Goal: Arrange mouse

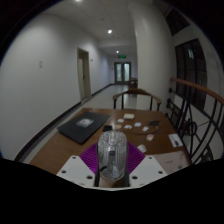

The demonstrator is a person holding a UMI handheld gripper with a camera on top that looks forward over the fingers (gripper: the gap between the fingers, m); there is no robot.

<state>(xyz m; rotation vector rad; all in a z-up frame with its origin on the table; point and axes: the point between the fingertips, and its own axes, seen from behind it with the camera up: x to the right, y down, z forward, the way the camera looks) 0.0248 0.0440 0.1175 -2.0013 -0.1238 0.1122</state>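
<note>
Gripper (112,172) over wooden table (60,145), looking down a hallway. Mouse (112,157) (grey/silvery, reads as translucent) sits between the two fingers, purple pads (88,160) showing either side of it. Appears clamped, pads tight to its flanks, no gap visible; can't tell whether it's lifted or resting on the tabletop.

Beyond fingers: dark laptop (83,127) on the near-left part of table, small white cards (133,128) scattered mid-table, chair (135,98) at far end.

Risks, my judgement:
- mouse body rounded + smooth, grip seems to be on curved sides, so could squirt out fwd if squeeze is uneven or wrist tilts
- placing target unclear; cards lie in path, setting down on one leaves mouse rocking or shoves cards about
- swing toward laptop could clip its edge
- release from height = bounce/skid on hard wood
</note>
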